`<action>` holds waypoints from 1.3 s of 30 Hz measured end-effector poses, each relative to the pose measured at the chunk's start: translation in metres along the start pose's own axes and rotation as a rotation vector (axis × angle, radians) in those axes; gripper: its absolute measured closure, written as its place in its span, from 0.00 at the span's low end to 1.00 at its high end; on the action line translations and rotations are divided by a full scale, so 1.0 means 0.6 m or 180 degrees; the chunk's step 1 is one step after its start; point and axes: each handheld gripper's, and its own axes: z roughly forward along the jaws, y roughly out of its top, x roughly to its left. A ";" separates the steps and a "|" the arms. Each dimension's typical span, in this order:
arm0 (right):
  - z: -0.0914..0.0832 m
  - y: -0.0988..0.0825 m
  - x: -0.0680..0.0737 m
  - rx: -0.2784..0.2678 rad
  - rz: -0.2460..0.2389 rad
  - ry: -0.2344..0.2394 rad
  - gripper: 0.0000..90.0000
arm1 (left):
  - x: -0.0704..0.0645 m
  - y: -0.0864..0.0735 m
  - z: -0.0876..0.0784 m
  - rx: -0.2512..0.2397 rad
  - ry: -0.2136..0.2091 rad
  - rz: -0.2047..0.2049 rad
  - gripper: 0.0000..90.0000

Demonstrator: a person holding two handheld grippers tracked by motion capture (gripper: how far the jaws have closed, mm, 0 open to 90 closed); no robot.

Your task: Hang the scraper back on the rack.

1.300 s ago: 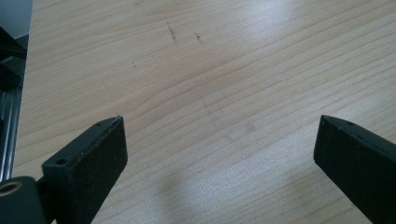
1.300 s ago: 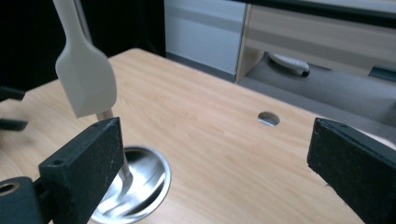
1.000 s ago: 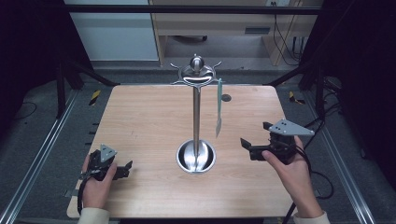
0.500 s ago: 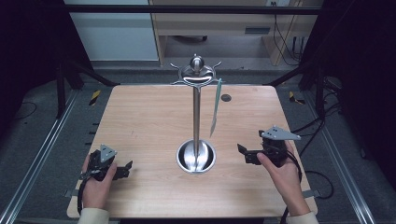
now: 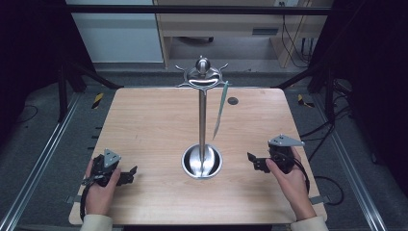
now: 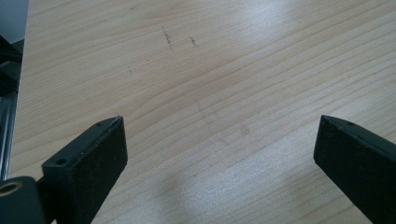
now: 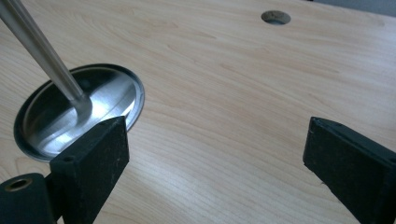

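My right gripper and left gripper rest on the desk with jaws spread and empty, because the knife hangs from the stand ahead of them.

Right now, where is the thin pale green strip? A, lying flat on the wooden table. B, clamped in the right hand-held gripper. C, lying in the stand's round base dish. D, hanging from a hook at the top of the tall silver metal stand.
D: the thin pale green strip dangles from a top hook of the tall silver metal stand, its lower end free.
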 end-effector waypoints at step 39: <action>0.078 -0.041 -0.003 -0.0428 0.0083 -0.0056 0.14 | -0.005 0.000 0.007 0.0065 -0.0018 0.0051 0.03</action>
